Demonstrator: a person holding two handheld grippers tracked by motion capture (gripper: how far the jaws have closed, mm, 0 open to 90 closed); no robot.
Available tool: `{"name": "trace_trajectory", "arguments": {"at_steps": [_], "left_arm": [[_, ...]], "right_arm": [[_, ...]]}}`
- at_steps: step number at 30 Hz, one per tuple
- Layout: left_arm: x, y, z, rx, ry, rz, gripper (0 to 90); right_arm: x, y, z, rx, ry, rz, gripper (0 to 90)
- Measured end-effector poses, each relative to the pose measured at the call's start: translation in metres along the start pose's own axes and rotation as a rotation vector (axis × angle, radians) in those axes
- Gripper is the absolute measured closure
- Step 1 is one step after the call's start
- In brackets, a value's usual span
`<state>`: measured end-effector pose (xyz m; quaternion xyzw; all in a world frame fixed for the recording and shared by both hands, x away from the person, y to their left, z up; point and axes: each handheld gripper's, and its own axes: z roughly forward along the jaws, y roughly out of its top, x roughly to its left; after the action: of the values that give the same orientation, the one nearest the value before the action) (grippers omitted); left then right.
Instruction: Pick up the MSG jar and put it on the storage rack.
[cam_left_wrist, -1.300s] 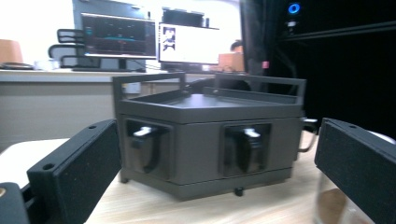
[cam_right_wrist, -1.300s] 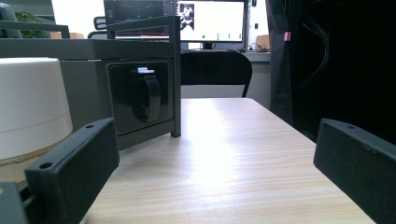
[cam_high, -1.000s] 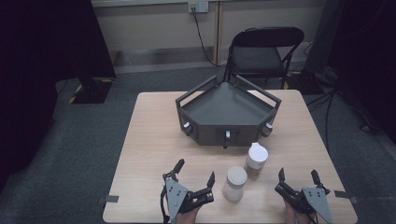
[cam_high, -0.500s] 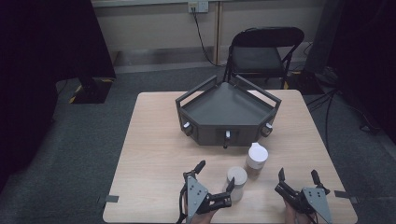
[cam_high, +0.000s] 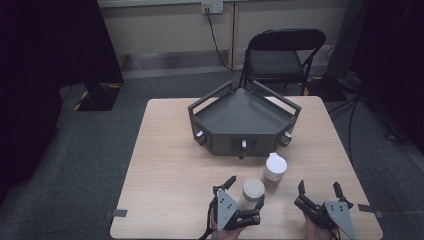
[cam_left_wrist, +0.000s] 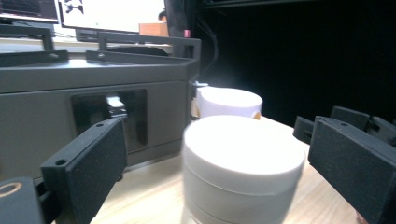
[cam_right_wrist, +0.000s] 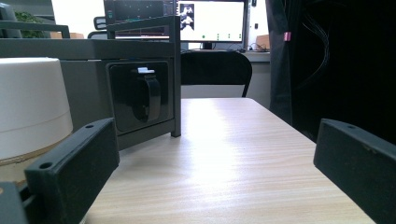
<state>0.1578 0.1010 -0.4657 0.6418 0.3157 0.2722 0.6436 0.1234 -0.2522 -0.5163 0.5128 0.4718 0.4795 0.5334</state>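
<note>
Two white-lidded jars stand on the wooden table (cam_high: 170, 170) in front of a dark grey tray (cam_high: 245, 117). The near jar (cam_high: 253, 189) (cam_left_wrist: 243, 163) sits between the jaws of my left gripper (cam_high: 245, 192) (cam_left_wrist: 219, 130). Those jaws have just been closing, but a gap still shows on each side of the jar, so the gripper is open. The far jar (cam_high: 275, 167) (cam_left_wrist: 229, 100) stands just behind it, close to the tray's front wall. My right gripper (cam_high: 320, 187) (cam_right_wrist: 212, 154) rests open near the table's front right with nothing between its jaws. The far jar (cam_right_wrist: 32, 107) is to its left.
The tray (cam_right_wrist: 140, 93) has raised rails and latches on its front faces. A black folding chair (cam_high: 280, 55) stands behind the table. Dark curtains hang at both sides. Bare tabletop lies to the left of the tray and jars.
My left gripper has moved right, up to the near jar, and now straddles it with its jaws a little narrower. The right gripper and both jars have stayed in place.
</note>
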Motion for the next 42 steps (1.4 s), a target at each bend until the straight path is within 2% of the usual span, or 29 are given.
{"name": "trace_trajectory", "arguments": {"at_steps": [6,13,18,20,25,26,42], "left_arm": [[-0.001,-0.003,0.007,0.030,-0.023,0.010,9.5],[-0.002,-0.008,0.012,0.062,-0.021,0.018,17.4],[-0.003,-0.010,0.013,0.069,-0.019,0.024,23.2],[-0.002,-0.011,0.013,0.065,-0.031,0.020,25.9],[-0.003,-0.012,0.012,0.055,-0.016,0.019,31.3],[-0.001,-0.013,0.013,0.052,-0.023,0.013,33.4],[-0.005,-0.013,0.013,0.049,-0.005,0.022,34.1]], "right_arm": [[0.000,0.000,0.000,0.000,0.000,-0.001,0.0],[0.000,0.000,0.000,0.000,0.000,-0.001,0.0],[0.000,0.000,0.000,0.000,0.000,-0.001,0.0],[0.000,0.000,0.000,0.000,0.000,-0.001,0.0],[0.000,0.000,0.000,0.000,0.000,-0.001,0.0],[0.000,0.000,0.000,0.000,0.000,-0.001,0.0],[0.000,0.000,0.000,0.000,-0.001,-0.002,0.0]]}}
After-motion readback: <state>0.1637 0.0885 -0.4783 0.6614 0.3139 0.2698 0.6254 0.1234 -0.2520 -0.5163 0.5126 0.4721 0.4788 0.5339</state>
